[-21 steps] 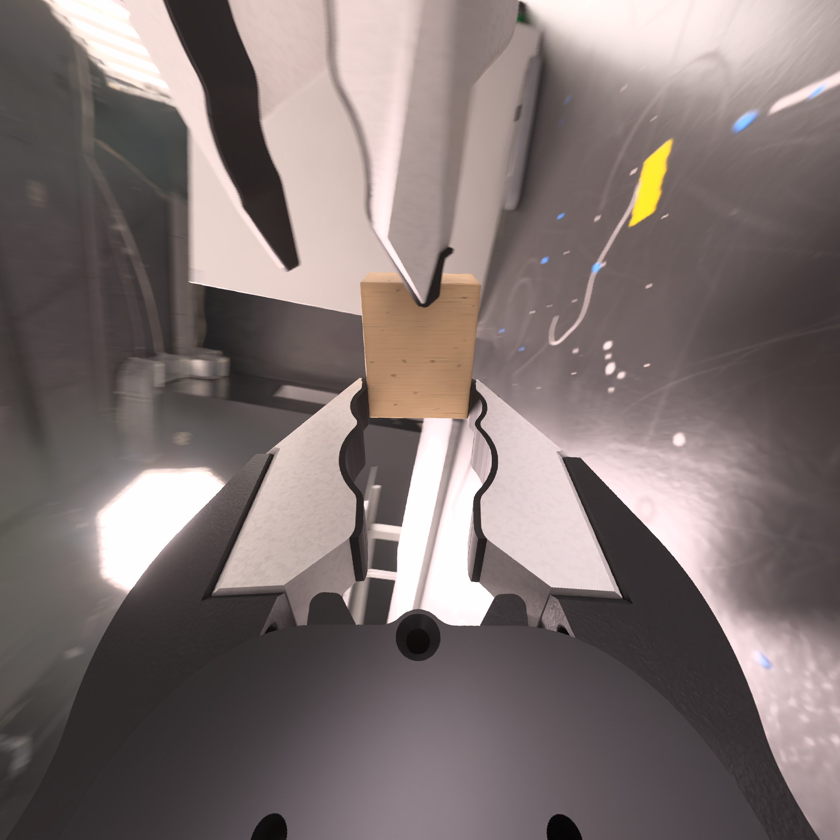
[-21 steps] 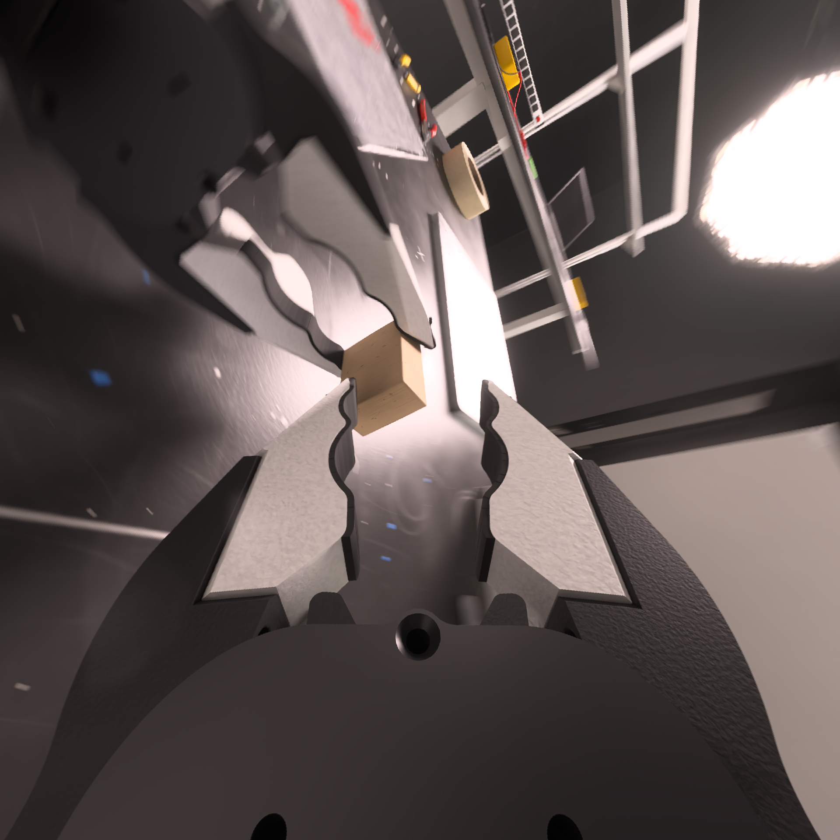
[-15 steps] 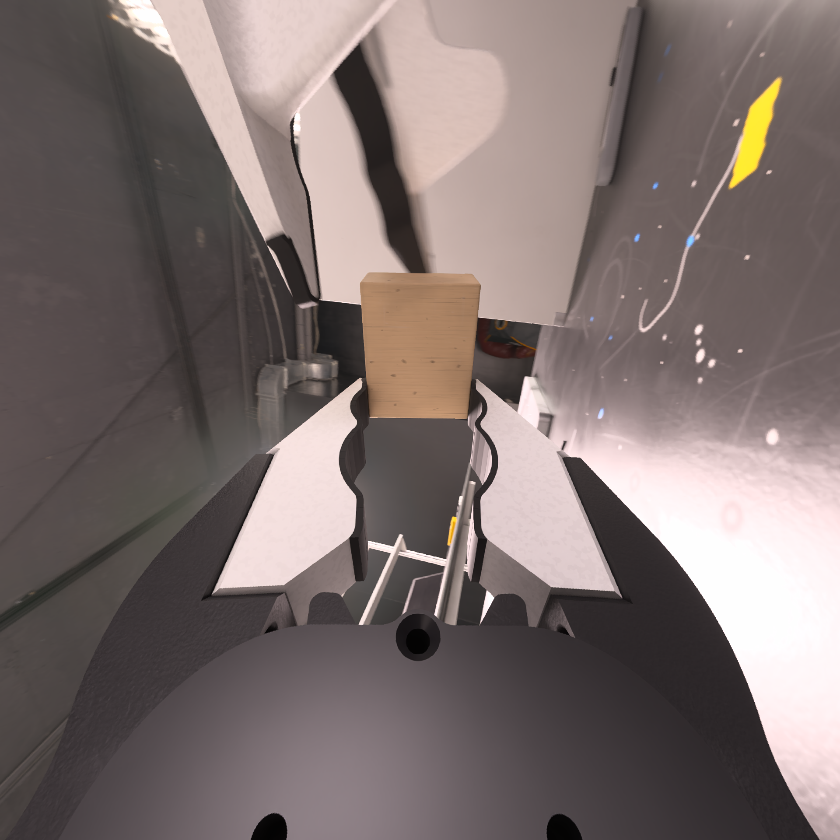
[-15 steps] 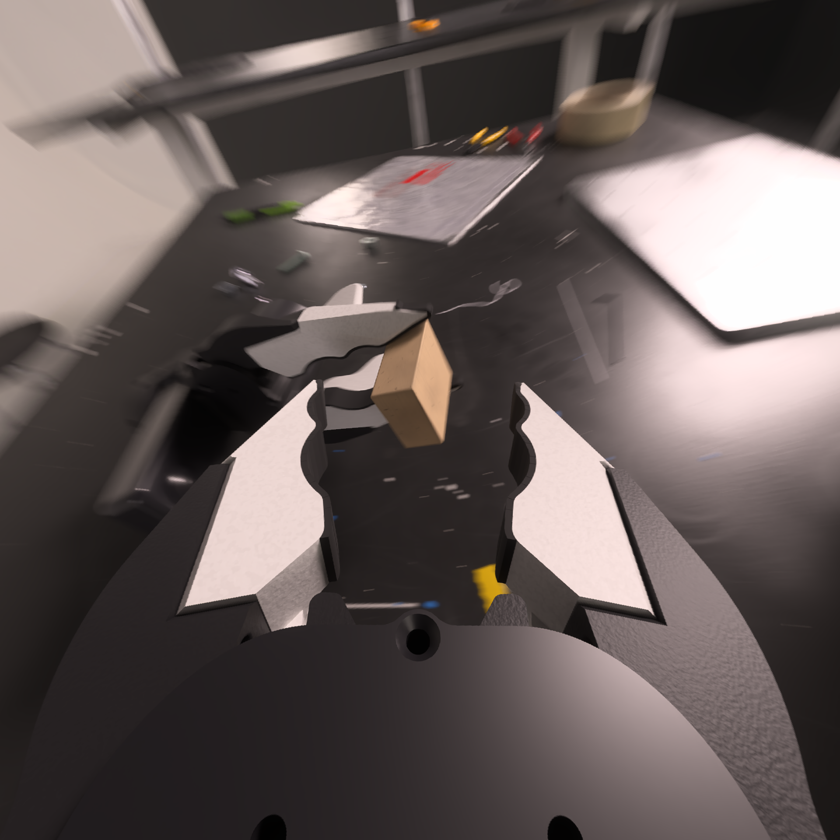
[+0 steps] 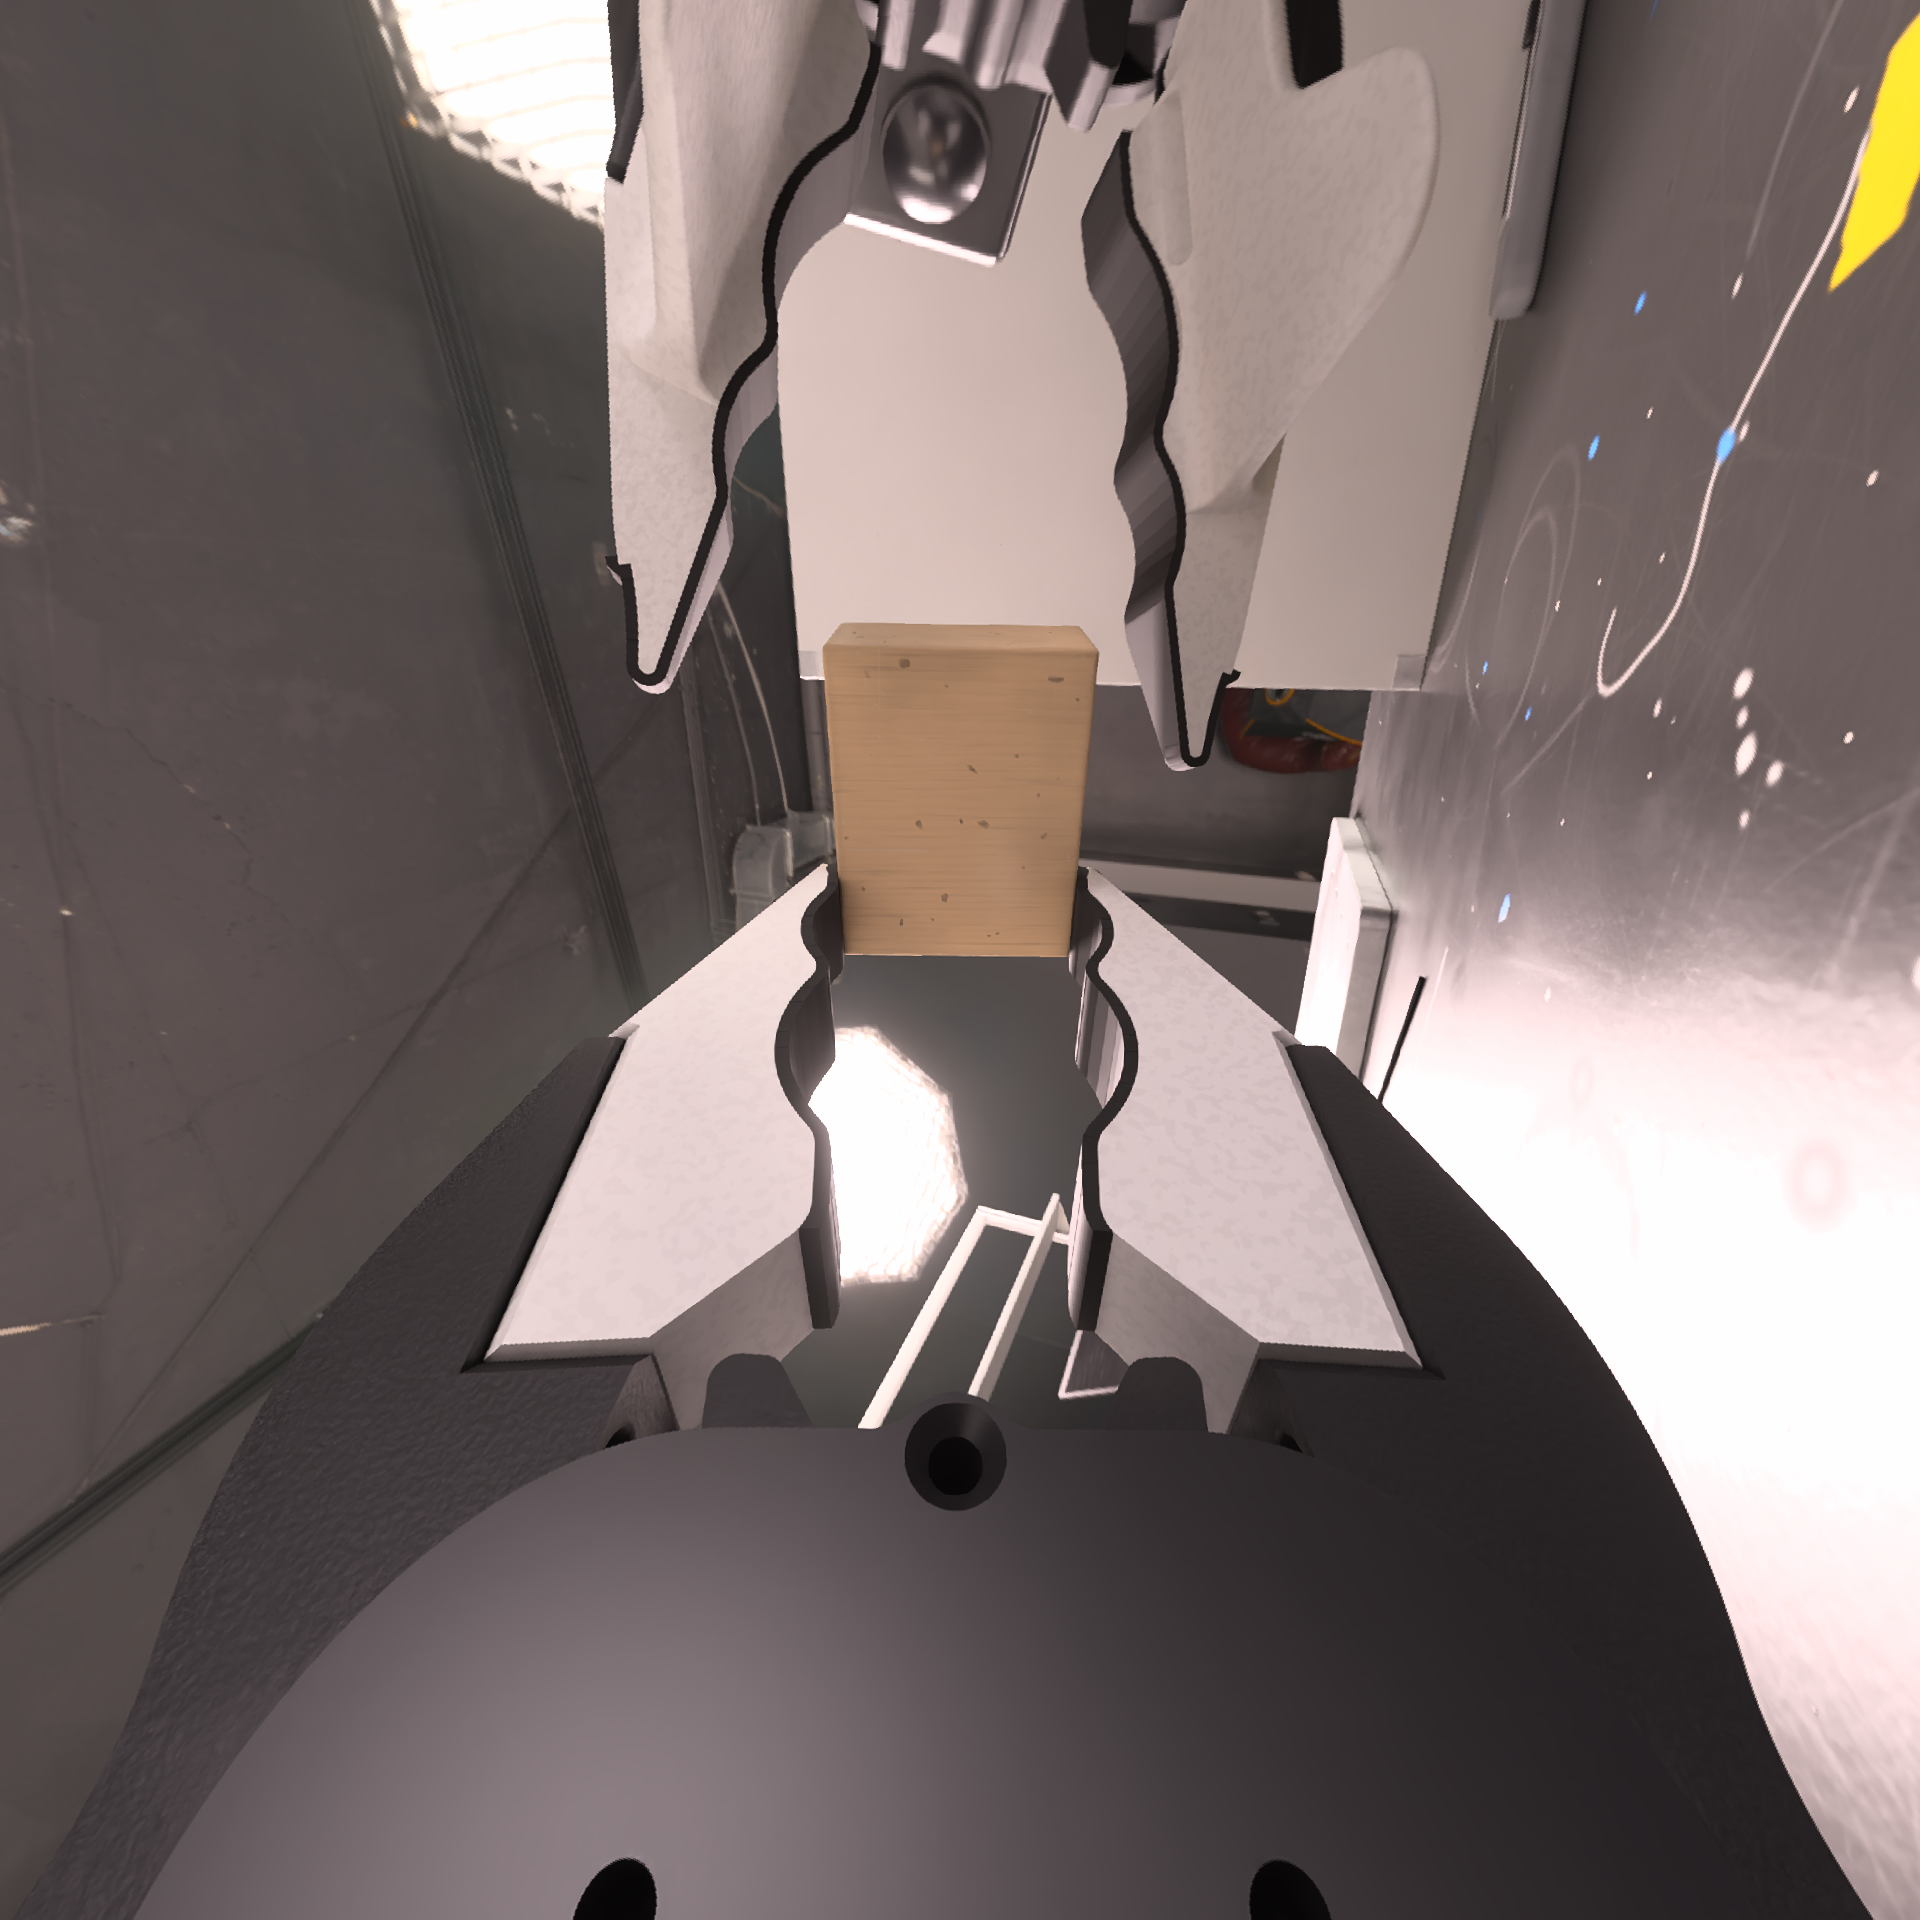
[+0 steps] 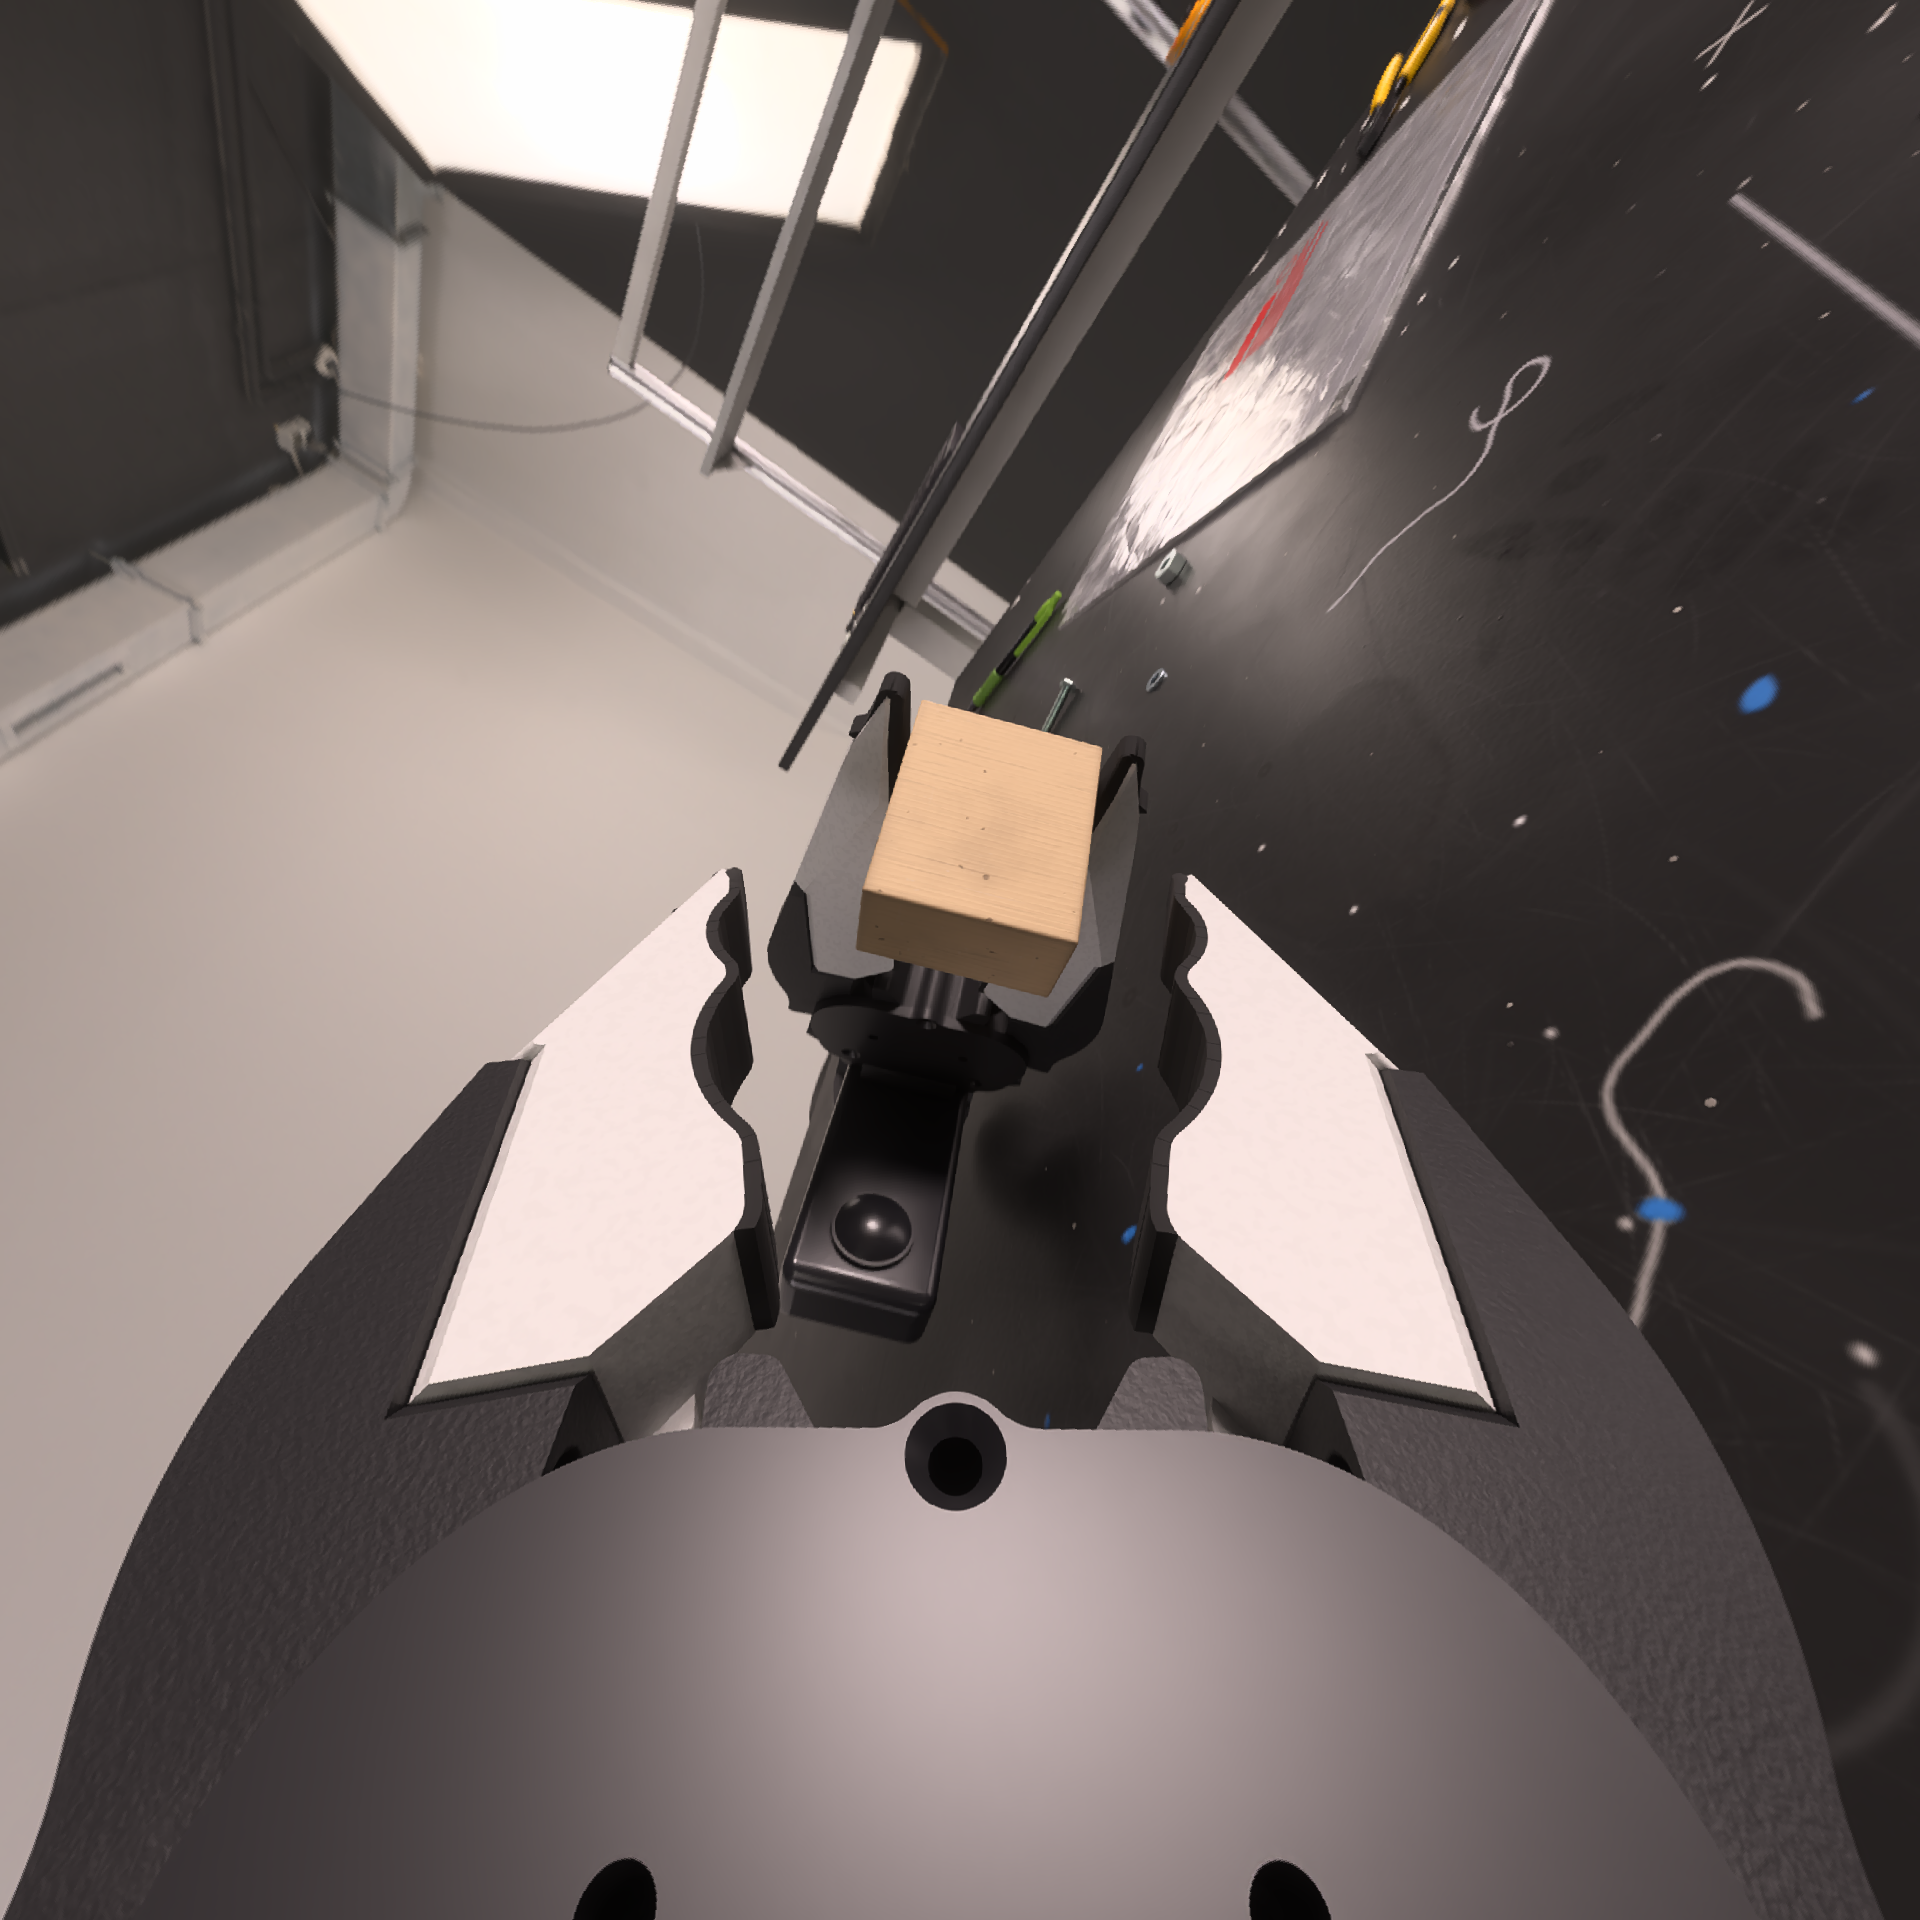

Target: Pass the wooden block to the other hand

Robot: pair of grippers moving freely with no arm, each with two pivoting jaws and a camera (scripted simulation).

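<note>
The wooden block (image 5: pixel 958 790) is a pale tan cuboid. My left gripper (image 5: pixel 958 894) is shut on its near end and holds it in the air. My right gripper (image 5: pixel 920 707) faces it from above in the left wrist view, open, with one fingertip on each side of the block's far end and a gap on both sides. In the right wrist view, the right gripper (image 6: pixel 958 894) is open and the block (image 6: pixel 977 831) sits just at its fingertips, held by the left gripper (image 6: pixel 1008 727) beyond it.
A dark paint-specked table (image 6: pixel 1558 779) lies to the right, with a grey mat (image 6: pixel 1247 416), a green marker (image 6: pixel 1018 644), a bolt (image 6: pixel 1060 707) and a white wire (image 6: pixel 1662 1039). A yellow patch (image 5: pixel 1881 208) lies on the table.
My right gripper has swung round to face the left one head-on, and its open fingers now flank the block. The left gripper still holds the block the same way.
</note>
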